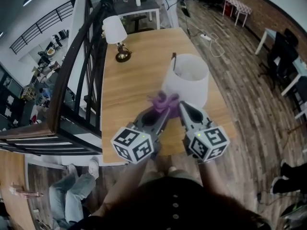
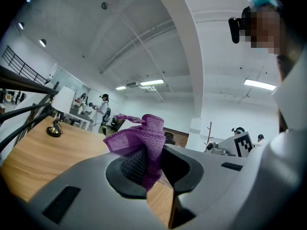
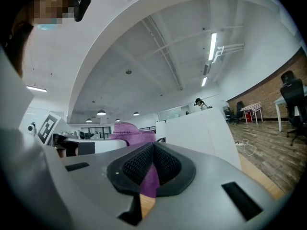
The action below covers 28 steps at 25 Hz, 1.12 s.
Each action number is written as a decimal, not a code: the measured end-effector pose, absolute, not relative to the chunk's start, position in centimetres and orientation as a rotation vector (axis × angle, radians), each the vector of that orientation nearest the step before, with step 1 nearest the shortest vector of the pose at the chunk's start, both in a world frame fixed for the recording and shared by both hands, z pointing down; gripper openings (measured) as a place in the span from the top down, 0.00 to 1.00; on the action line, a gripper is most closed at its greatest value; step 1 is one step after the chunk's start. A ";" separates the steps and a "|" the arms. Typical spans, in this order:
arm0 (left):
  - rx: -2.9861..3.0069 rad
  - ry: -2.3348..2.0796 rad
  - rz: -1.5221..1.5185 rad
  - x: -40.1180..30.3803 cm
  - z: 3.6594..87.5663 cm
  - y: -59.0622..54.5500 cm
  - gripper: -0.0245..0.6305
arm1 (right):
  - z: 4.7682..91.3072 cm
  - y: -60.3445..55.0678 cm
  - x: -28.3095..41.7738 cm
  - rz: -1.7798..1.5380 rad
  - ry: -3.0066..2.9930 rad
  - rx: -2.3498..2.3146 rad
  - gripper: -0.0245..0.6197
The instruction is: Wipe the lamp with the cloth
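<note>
Both grippers meet over the near edge of the wooden table (image 1: pixel 125 92), each pinching the same purple cloth (image 1: pixel 164 101). The left gripper (image 1: pixel 160 113) has its jaws pressed together on a fold of it, with the rest bunching up above the pads. The right gripper (image 1: pixel 183 108) clamps a thin strip of it between closed jaws. The cloth sits just in front of the near side of the lamp (image 1: pixel 186 80) with the big white shade; whether they touch is blurred. A smaller lamp (image 1: pixel 116 35) with a brass base stands at the table's far left
</note>
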<state>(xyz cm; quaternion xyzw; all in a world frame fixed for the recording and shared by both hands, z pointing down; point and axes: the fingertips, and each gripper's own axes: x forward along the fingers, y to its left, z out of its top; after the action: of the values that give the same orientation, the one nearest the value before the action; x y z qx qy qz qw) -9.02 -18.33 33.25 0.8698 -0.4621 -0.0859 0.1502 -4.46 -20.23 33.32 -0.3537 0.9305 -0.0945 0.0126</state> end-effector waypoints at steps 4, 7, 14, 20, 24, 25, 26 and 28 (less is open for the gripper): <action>2.521 -1.342 -0.223 -9.3 32.7 -19.1 0.85 | 33.2 -20.8 -5.2 -0.286 2.905 -1.072 0.94; 2.526 -1.358 -0.233 -9.9 32.1 -20.0 0.85 | 32.5 -21.4 -5.8 -0.268 2.911 -1.043 0.94; 2.554 -1.401 -0.254 -11.8 30.5 -22.1 0.85 | 31.5 -22.9 -7.3 -0.237 2.905 -1.031 0.94; 2.605 -1.414 -0.283 -12.4 28.3 -24.1 0.85 | 30.6 -24.3 -8.0 -0.208 2.892 -1.029 0.94; 2.624 -1.428 -0.283 -12.8 27.1 -25.2 0.85 | 29.6 -24.7 -8.6 -0.192 2.893 -0.992 0.94; 2.627 -1.432 -0.280 -13.0 26.9 -25.5 0.85 | 29.2 -24.9 -8.8 -0.186 2.894 -0.984 0.94; 2.629 -1.435 -0.277 -13.1 26.6 -25.8 0.85 | 28.8 -25.1 -9.0 -0.180 2.895 -0.978 0.94; 2.631 -1.440 -0.274 -13.3 26.3 -26.5 0.85 | 28.5 -25.4 -9.3 -0.175 2.897 -0.962 0.94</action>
<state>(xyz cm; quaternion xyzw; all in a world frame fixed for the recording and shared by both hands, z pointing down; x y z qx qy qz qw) -13.31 -26.46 26.32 0.8717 -0.4772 -0.0906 0.0650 -9.29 -25.36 28.47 -0.3143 0.9467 -0.0571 0.0419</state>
